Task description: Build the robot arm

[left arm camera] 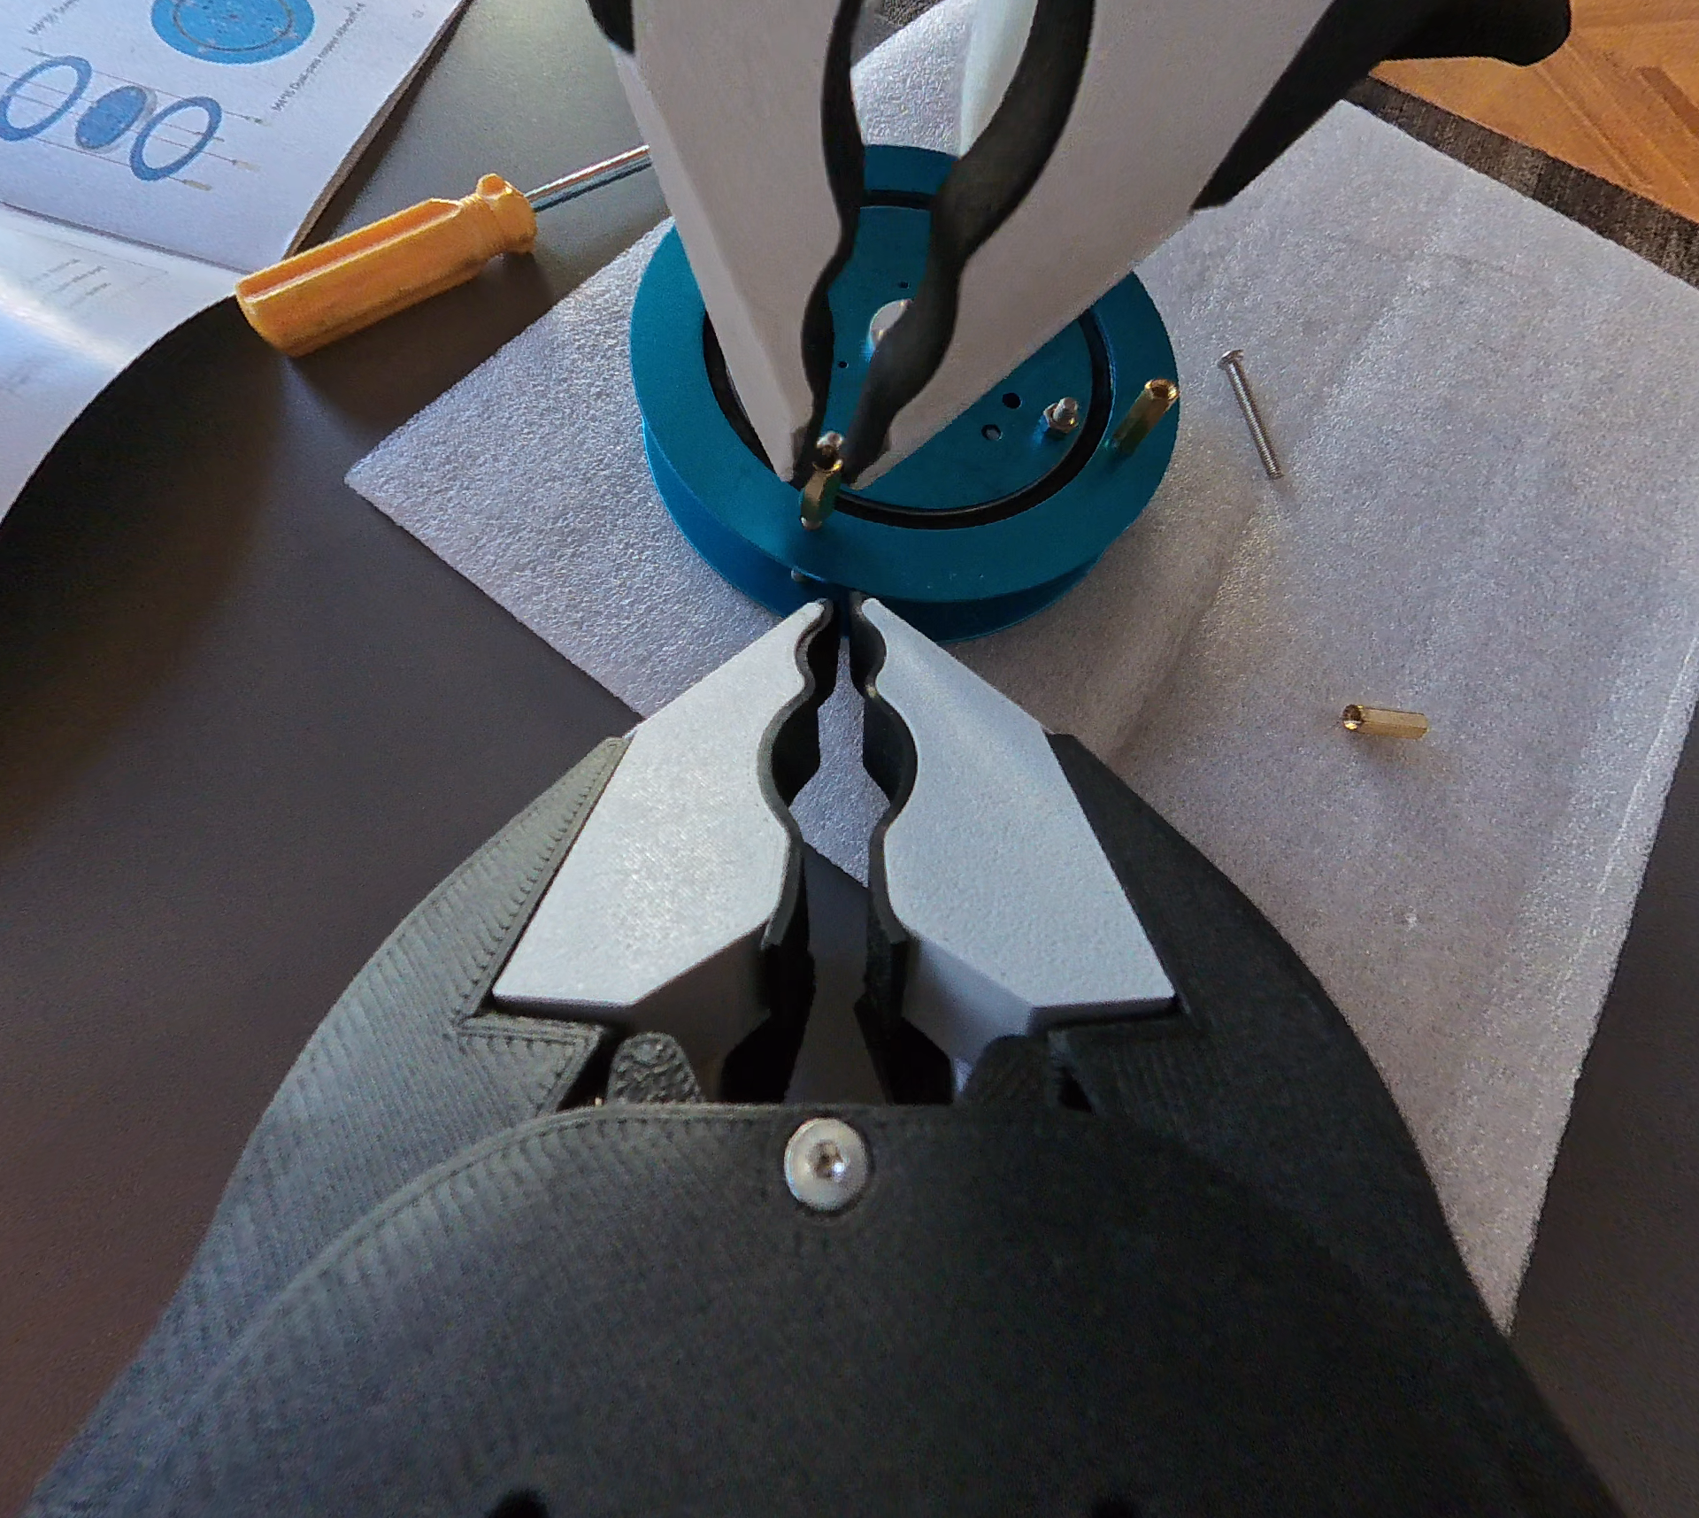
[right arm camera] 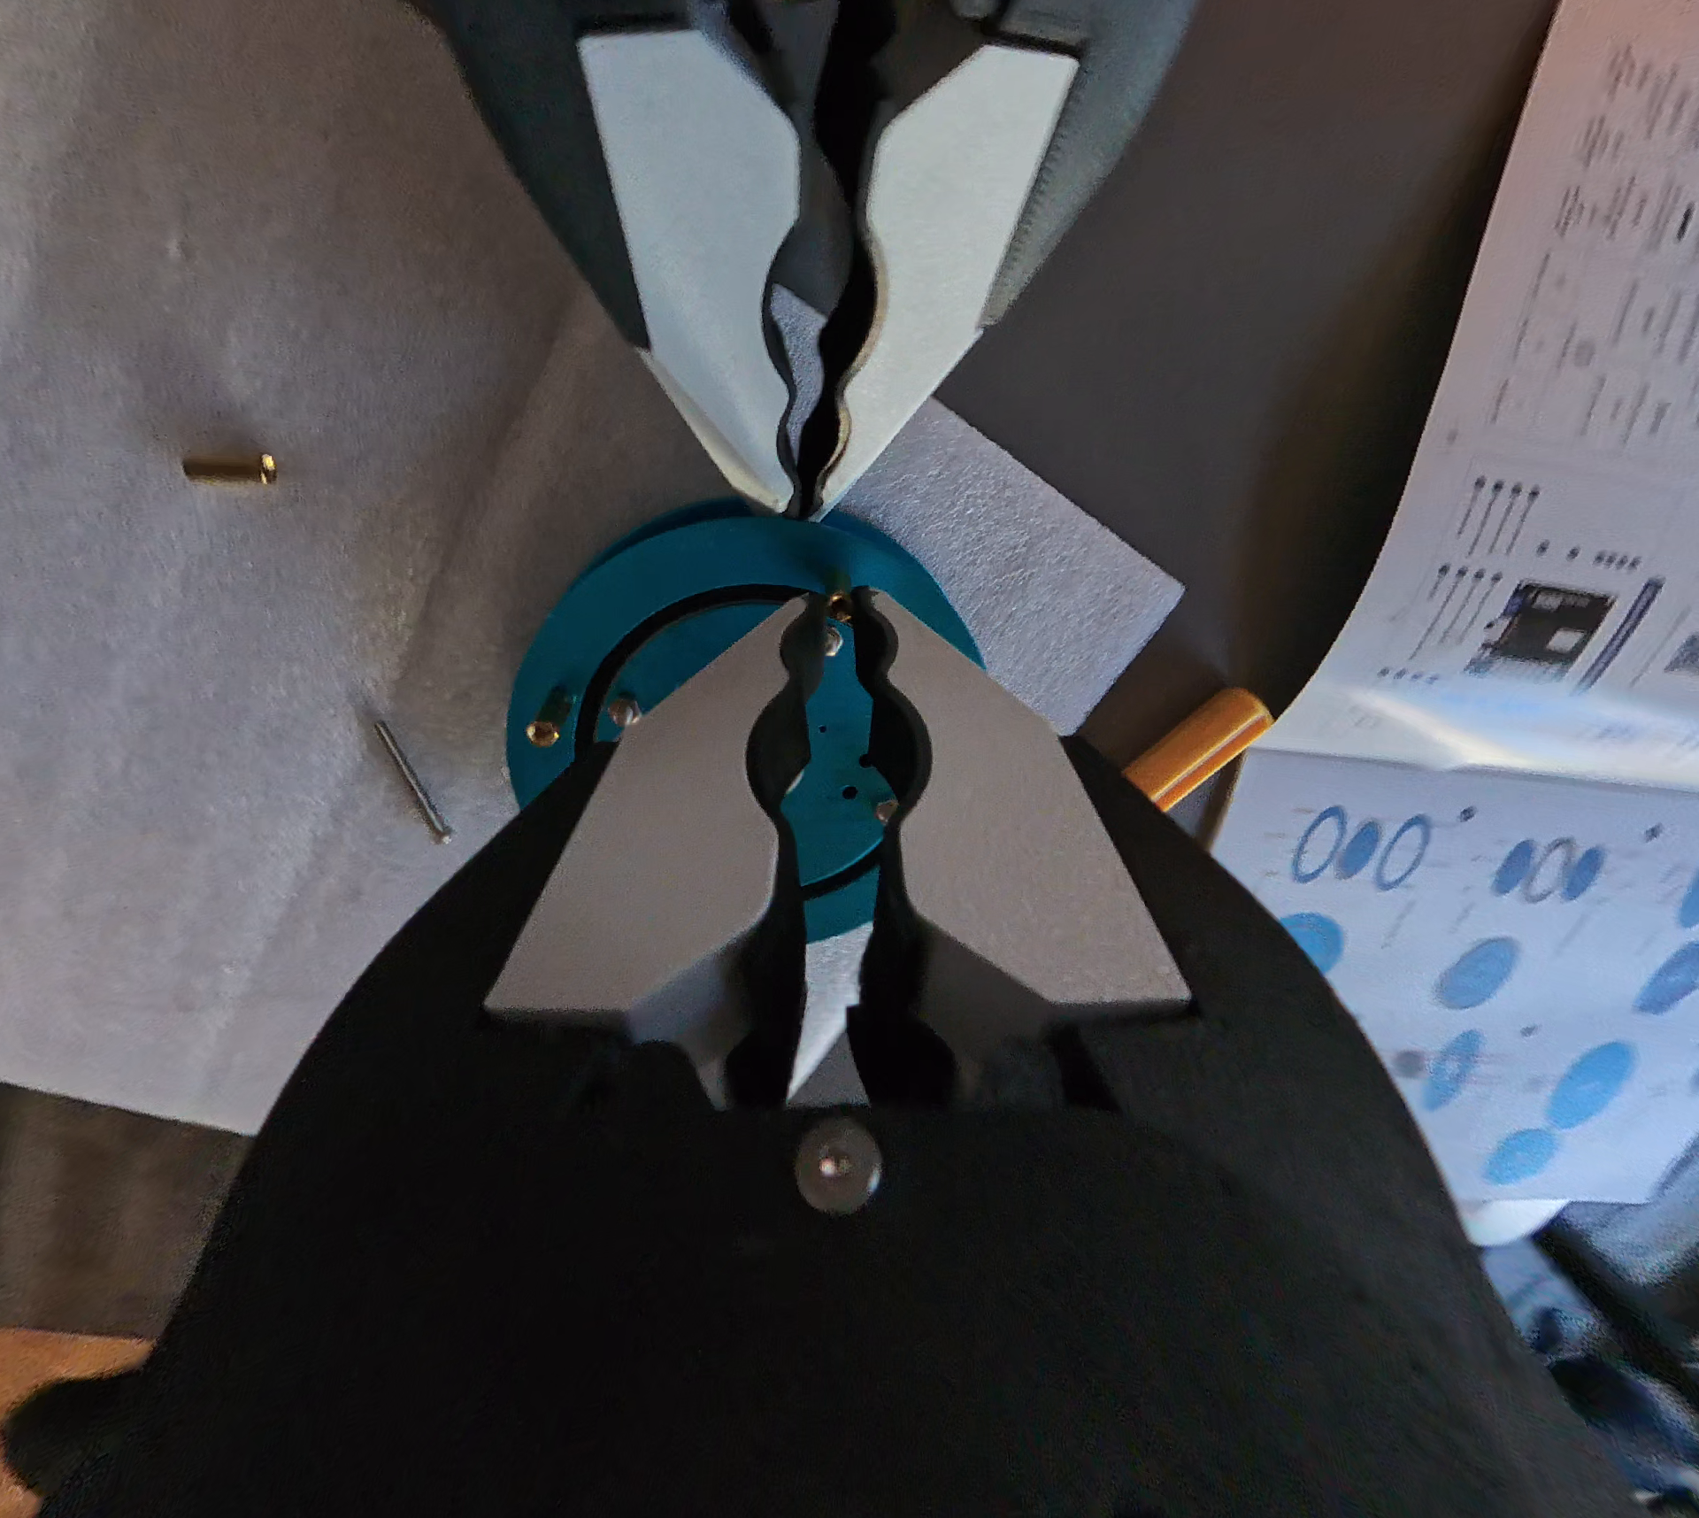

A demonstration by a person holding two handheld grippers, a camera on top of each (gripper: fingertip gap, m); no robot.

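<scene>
The left gripper (left arm camera: pixel 841 609), jaws clenched, pinned the blue wheel (left arm camera: pixel 919 554) against the foam sheet (left arm camera: pixel 1379 554), steadying it; the right gripper (left arm camera: pixel 841 453) pinched 1 upright brass standoff (left arm camera: pixel 821 490) on its rim.

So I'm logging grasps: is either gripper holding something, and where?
Right gripper pinches the upright brass standoff on the blue wheel at its top. Left gripper holds nothing.
</scene>
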